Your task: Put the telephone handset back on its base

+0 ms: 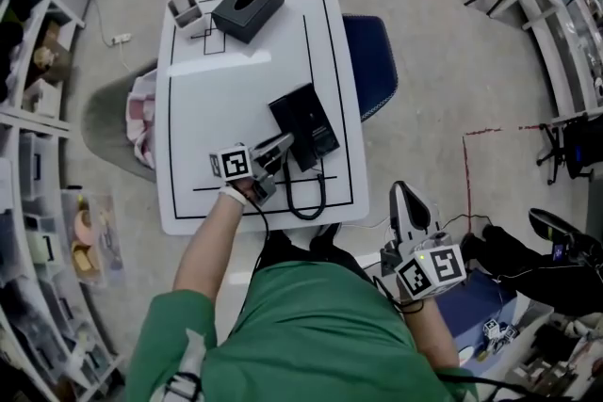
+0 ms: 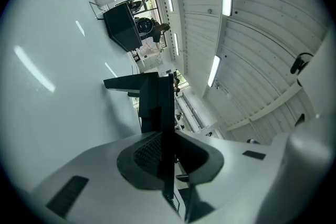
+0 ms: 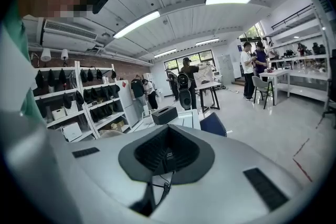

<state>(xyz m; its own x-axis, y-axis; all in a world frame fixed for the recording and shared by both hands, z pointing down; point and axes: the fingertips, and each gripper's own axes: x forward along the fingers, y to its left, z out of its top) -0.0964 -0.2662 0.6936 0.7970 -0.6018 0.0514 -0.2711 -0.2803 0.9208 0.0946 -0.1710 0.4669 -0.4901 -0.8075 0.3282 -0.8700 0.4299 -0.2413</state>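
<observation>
The black telephone base (image 1: pixel 306 122) lies on the white table (image 1: pixel 198 108), near its front right. The black handset (image 1: pixel 276 152) is at the base's left edge with my left gripper (image 1: pixel 270 157) shut on it. A black cord (image 1: pixel 308 202) loops from there toward the table's front edge and back up to the base. In the left gripper view the handset (image 2: pixel 156 102) stands as a dark slab clamped between the jaws of the left gripper (image 2: pixel 160 149), above the table top. My right gripper (image 1: pixel 408 210) is off the table to the right, shut and empty; the right gripper (image 3: pixel 167 152) looks out across the room.
A black tissue box (image 1: pixel 248 6) and a small white holder (image 1: pixel 186 10) stand at the table's far end. A blue chair (image 1: pixel 370 63) is at the table's right side, a pink bundle (image 1: pixel 141 120) at its left. Shelves (image 1: pixel 33 80) line the left wall.
</observation>
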